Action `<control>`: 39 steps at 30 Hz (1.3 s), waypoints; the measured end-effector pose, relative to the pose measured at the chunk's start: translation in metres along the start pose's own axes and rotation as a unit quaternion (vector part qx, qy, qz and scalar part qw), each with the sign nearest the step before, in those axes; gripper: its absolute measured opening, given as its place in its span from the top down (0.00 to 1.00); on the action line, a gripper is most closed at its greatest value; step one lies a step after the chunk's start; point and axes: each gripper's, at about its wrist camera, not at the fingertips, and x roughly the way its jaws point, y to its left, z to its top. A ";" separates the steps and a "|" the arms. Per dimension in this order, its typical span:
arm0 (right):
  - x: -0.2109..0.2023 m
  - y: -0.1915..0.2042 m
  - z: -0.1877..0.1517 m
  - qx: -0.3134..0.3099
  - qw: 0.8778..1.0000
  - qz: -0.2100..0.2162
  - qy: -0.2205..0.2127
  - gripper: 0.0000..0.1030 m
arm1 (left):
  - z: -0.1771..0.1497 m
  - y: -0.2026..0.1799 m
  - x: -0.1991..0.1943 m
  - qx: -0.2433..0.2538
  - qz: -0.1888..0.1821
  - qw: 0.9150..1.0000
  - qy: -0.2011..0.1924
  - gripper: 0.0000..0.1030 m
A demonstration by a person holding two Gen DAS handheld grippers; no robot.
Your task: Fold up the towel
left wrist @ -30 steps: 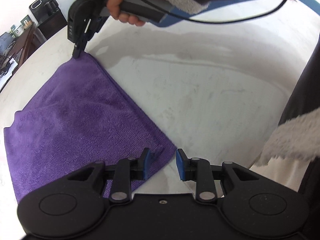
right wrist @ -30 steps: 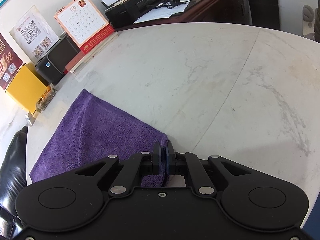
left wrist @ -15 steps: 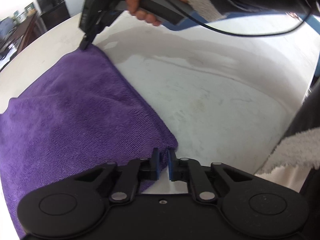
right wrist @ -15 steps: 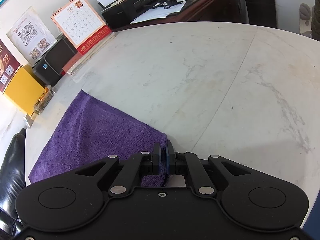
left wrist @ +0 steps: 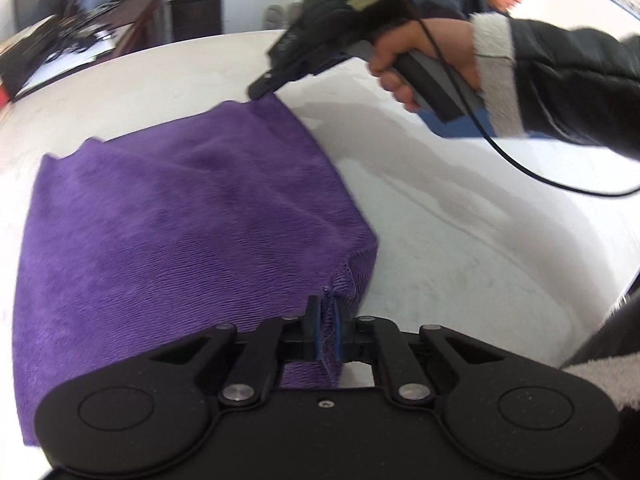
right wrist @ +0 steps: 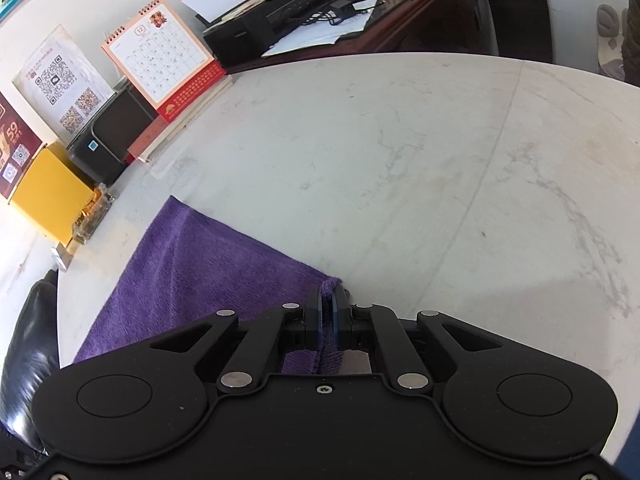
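Reading what I can first: the spiral-bound desk calendar with the red base (right wrist: 160,54) shows a "12" at its top, the white sheet of QR codes (right wrist: 60,80) beside it is too fine to make out, and a dark red poster (right wrist: 14,140) at the left edge carries a "59". The black printer (right wrist: 276,12) has a small logo I can't read.

My left claw (left wrist: 328,320) is pinched tight on the near corner of the purple microfibre towel (left wrist: 180,220), the cloth bunched between its blue pads (left wrist: 317,328) and pulled up off the white marble tabletop (left wrist: 460,240). My right claw (right wrist: 329,316) is likewise pressed together on the towel's far corner; from the left camera I see its tip (left wrist: 262,88) biting that corner, the hand (left wrist: 416,56) in a black sleeve with a fleecy cuff (left wrist: 496,76) gripping the handle, a black cable (left wrist: 520,164) trailing. The rest of the towel lies spread on the tabletop to the left of both claws.

Around: a yellow box (right wrist: 48,196), a small black device (right wrist: 108,136), a dark wooden desk (right wrist: 420,8) beyond. The tabletop right of the towel is bare marble.
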 end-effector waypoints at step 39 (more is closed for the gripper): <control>0.009 -0.012 -0.001 0.043 0.999 0.011 -0.011 0.60 | -0.005 0.016 0.011 -0.013 0.003 1.000 0.016 0.75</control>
